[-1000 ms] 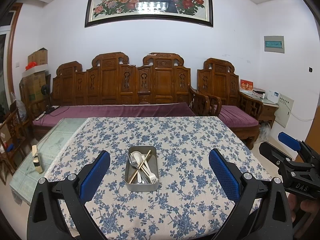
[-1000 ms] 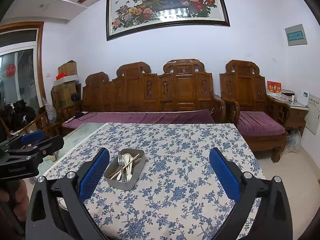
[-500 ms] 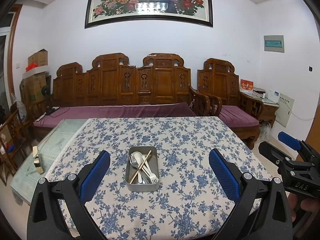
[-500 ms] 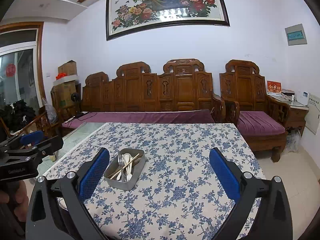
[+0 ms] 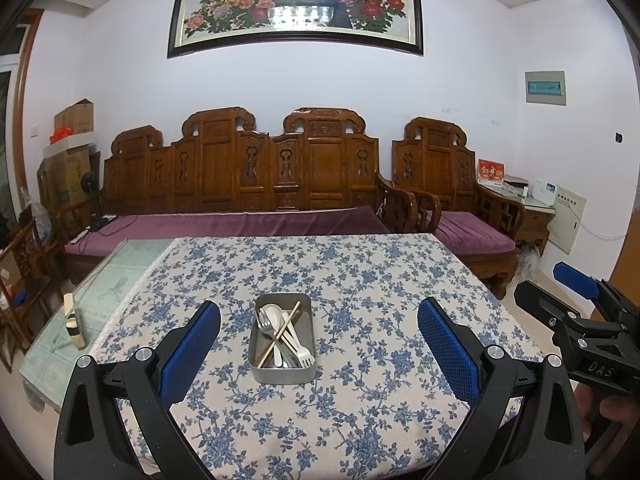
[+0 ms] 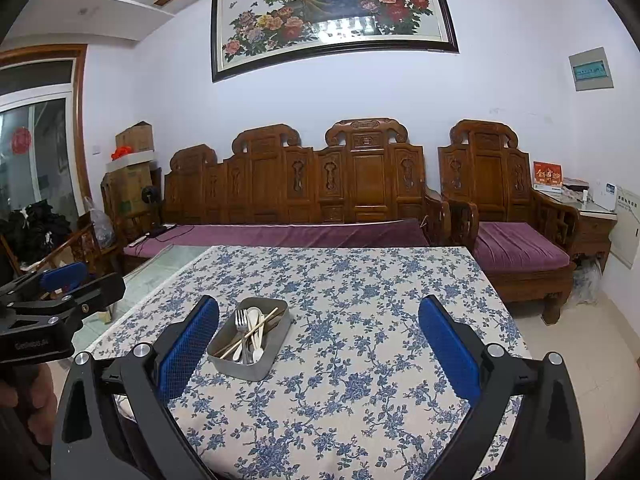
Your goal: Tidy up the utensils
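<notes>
I see the metal tray (image 5: 283, 364) on the flowered counter (image 5: 360, 280), ahead of and between the spread fingers of my left hand-held gripper (image 5: 319, 350). Inside lie a fork (image 5: 267, 328), a white spoon (image 5: 274, 314), a white fork (image 5: 304, 356) and chopsticks (image 5: 280, 334), crossed together. My right hand-held gripper (image 6: 319, 350) is also wide open and empty, the tray ahead near its left finger (image 6: 188, 348). Beyond stands a carved wooden bench (image 5: 244, 184).

A long carved brown wooden bench (image 5: 248, 184) with a purple cushion stands at the far white wall (image 5: 120, 80). A matching wooden armchair (image 5: 452, 200) sits to its right. A big framed flower-and-peacock picture (image 5: 296, 4) hangs above. Brown cardboard boxes (image 6: 134, 160) are stacked far left.
</notes>
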Demonstrator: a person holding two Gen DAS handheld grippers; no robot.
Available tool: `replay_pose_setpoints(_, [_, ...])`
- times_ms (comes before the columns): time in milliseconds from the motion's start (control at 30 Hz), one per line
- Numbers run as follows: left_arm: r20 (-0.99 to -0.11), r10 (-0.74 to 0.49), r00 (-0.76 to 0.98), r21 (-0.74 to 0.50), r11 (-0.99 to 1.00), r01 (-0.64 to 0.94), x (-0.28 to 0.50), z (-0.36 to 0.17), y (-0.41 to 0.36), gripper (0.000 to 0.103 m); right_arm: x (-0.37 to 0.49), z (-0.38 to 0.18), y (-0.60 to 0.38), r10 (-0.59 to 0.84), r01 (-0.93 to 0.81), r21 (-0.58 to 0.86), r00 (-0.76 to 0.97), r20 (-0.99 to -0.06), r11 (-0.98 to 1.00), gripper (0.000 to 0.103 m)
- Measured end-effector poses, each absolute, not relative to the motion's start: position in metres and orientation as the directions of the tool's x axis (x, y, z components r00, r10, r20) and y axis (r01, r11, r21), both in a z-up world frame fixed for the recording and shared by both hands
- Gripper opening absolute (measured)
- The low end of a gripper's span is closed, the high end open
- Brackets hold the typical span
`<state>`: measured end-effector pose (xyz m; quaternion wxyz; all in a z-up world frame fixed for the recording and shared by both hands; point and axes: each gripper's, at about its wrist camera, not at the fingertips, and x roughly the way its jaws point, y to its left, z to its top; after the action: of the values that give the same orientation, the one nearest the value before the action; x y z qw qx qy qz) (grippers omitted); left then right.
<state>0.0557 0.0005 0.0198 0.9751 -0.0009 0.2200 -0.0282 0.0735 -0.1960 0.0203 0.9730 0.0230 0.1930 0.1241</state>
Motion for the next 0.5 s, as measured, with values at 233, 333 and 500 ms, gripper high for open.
replay_pose_setpoints(233, [-0.430,-0.057,0.901,-0.015,0.998,0.057,0.0555,0.0193,-0.0001,0.095,0.0711,0.0203,-0.1956,0.250,-0.233,0.093,0.896,-0.366,0.968,0.100])
replay_pose_setpoints(333, [-0.430,-0.058,0.901,-0.015,0.998,0.058,0.0553,0.0194,0.0003,0.095,0.0709,0.0209,-0.1948,0.249,-0.231,0.094,0.896,-0.367,0.968,0.100])
replay_pose_setpoints(500, [-0.426,-0.062,0.903,-0.014,0.998,0.062,0.0538,0.0181,-0.0001,0.095,0.0709,0.0209,-0.1949,0.250,-0.232,0.094,0.896,-0.366,0.968,0.100])
